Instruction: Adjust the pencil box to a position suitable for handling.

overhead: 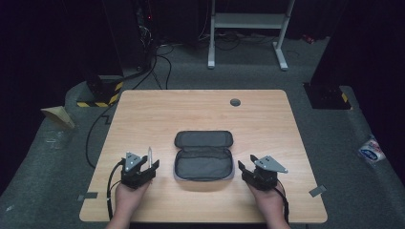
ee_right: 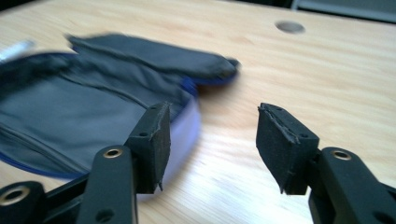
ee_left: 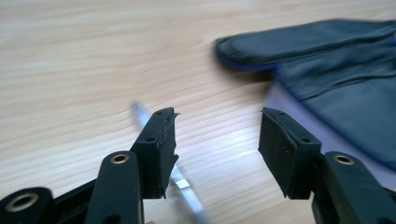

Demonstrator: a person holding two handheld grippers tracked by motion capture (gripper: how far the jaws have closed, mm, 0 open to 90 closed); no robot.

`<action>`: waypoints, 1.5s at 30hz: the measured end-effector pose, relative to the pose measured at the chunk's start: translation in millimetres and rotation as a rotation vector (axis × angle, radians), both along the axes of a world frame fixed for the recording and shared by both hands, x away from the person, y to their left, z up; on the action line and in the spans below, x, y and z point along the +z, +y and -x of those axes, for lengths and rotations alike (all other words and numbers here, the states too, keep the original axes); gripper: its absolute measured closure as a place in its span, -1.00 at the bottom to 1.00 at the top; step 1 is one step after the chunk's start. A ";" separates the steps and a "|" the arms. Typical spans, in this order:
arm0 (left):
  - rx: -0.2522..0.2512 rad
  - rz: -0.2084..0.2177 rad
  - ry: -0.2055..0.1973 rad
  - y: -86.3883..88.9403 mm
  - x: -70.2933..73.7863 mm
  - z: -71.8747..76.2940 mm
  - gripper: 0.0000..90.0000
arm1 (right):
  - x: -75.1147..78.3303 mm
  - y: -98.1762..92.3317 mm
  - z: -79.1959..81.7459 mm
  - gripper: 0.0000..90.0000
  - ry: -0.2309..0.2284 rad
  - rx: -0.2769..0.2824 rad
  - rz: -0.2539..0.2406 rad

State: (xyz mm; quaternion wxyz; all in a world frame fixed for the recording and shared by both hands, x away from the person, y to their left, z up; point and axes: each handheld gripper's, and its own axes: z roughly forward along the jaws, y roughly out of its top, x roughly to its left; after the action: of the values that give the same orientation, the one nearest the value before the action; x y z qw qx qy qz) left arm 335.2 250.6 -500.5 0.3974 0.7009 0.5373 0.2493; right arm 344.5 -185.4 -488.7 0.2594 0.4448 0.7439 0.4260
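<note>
Left gripper: the black two-jaw left gripper [overhead: 152, 164] is held low over the light wooden bench [overhead: 157, 114], jaws parted to a middling gap, nothing between the pads.
Pen: a thin silvery pen-like rod [ee_left: 180, 183] is seen lying on the bench beneath and just beside the left gripper's left jaw, untouched.
Case: the dark grey zip-up fabric case with blue edging [overhead: 204, 162] is laid open between the two grippers, lid [overhead: 204, 139] folded away from the person; its long axis runs from one gripper to the other.
Key relation: the case lies to the right of the left gripper and to the left of the right one, near both; neither is judged clearly nearer.
Right gripper: the black two-jaw right gripper [overhead: 243, 169] is held with jaws moderately apart and empty, just beside the case's edge.
</note>
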 end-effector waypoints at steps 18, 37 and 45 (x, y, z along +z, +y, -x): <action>0.029 -0.035 0.149 7.9 -20.4 -16.1 0.29 | -32.6 -35.6 -4.6 -0.17 0.142 -0.083 0.085; 0.005 -0.072 0.143 6.8 -20.1 -14.4 0.73 | -34.1 -31.5 -7.1 -0.12 0.187 -0.060 0.116; -0.010 -0.064 0.136 8.6 -21.1 -15.5 0.72 | -34.1 -30.7 -6.7 -0.11 0.192 -0.057 0.113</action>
State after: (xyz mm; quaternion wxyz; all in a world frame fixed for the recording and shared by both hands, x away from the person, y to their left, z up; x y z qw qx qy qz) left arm 350.7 259.2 -521.6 0.3383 0.7314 0.5513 0.2161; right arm 351.1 -216.1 -522.9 0.2239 0.4893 0.7751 0.3312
